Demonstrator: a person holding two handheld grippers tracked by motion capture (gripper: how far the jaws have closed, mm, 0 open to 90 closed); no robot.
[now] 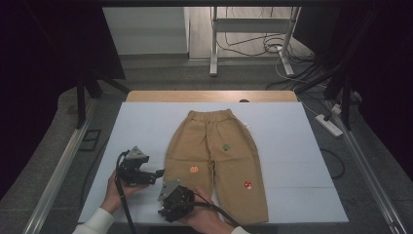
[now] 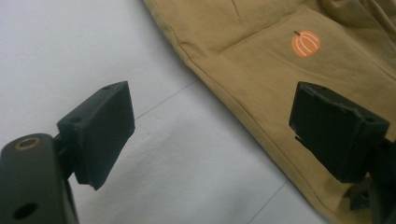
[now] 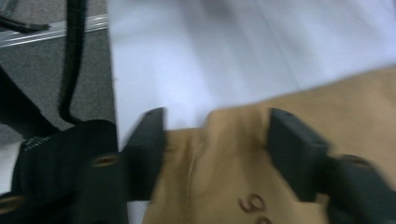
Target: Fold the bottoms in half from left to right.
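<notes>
Trousers point(image 1: 214, 161) of tan cloth lie flat at the centre of the high view, waistband toward the top of the frame, both leg hems reaching almost to the lower edge of the pale table cover point(image 1: 146, 126). Wide bare cover runs along the left and right of the garment, with a narrower strip above the waistband.

At lower centre of the high view, the right gripper point(image 1: 170, 201) sits over the hem corner of the left-hand leg. In the right gripper view its jaws stand on either side of a bunched fold of that hem, the cloth filling the gap between them; the blur hides whether the pads actually press, so a grip cannot be confirmed.

Just to its left, the left gripper point(image 1: 157, 173) is spread wide with nothing between the jaws. In the left gripper view the trouser leg's outer seam runs diagonally between them, an orange pumpkin patch point(image 2: 306, 44) at upper right.
</notes>
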